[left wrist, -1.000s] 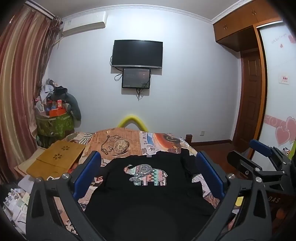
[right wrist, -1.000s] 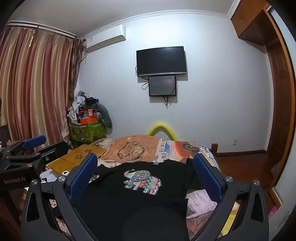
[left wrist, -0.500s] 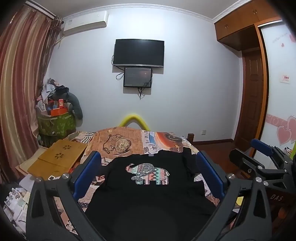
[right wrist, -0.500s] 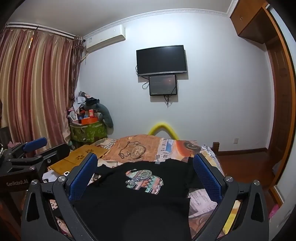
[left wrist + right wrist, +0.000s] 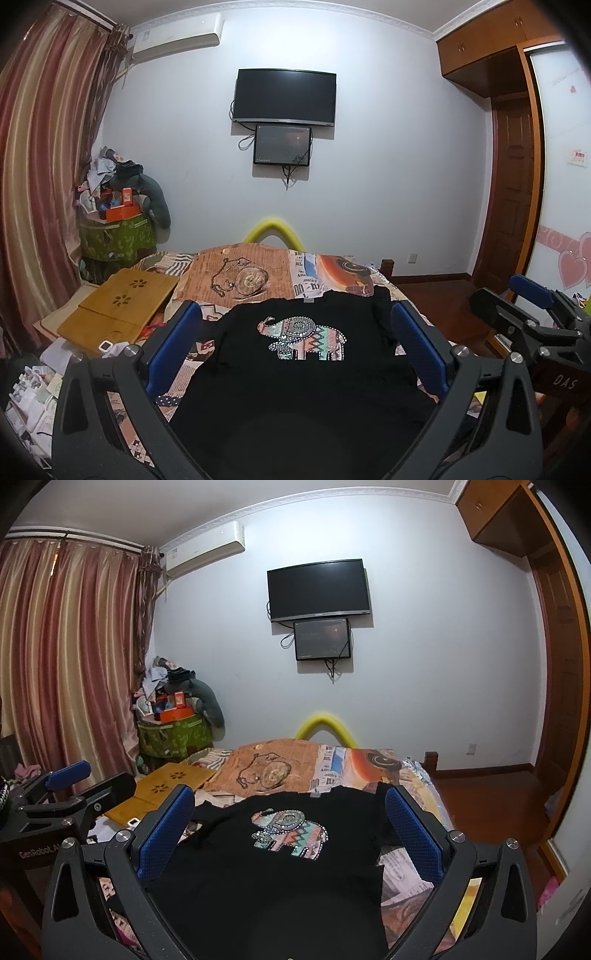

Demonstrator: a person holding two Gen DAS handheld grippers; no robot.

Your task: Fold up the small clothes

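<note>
**Left wrist view: both grippers wide, elephant T-shirt flat on the bed**

Left wrist view shows your left gripper [image 5: 295, 347] with its blue-padded fingers [image 5: 173, 347] spread wide and nothing between them. The black T-shirt [image 5: 295, 387] lies spread flat on the bed [image 5: 258, 273], its neck pointing away from you and its elephant print [image 5: 303, 336] facing up. You can see a small pale tag at the neckline, but its writing is too small to read.

Your right gripper [image 5: 291, 830] is equally wide and empty above the same T-shirt [image 5: 266, 878]. Neither gripper touches the cloth as far as the views show.

Readable writing: in the left wrist view, the body of your right gripper, to the right of the T-shirt, carries the letters "DAS" [image 5: 561, 382]. In the right wrist view, the body of your left gripper, to the left of the T-shirt, reads "GenRobot.A" [image 5: 38, 851], the rest cut off by a finger.

The bedspread beyond the T-shirt has newspaper-style print [image 5: 306, 286]; its words are too blurred to read. A wooden lap desk [image 5: 122, 306] sits left of the T-shirt. On the wall beyond the T-shirt hang a television [image 5: 286, 98] and a smaller screen [image 5: 282, 144] beneath it, both dark.
</note>
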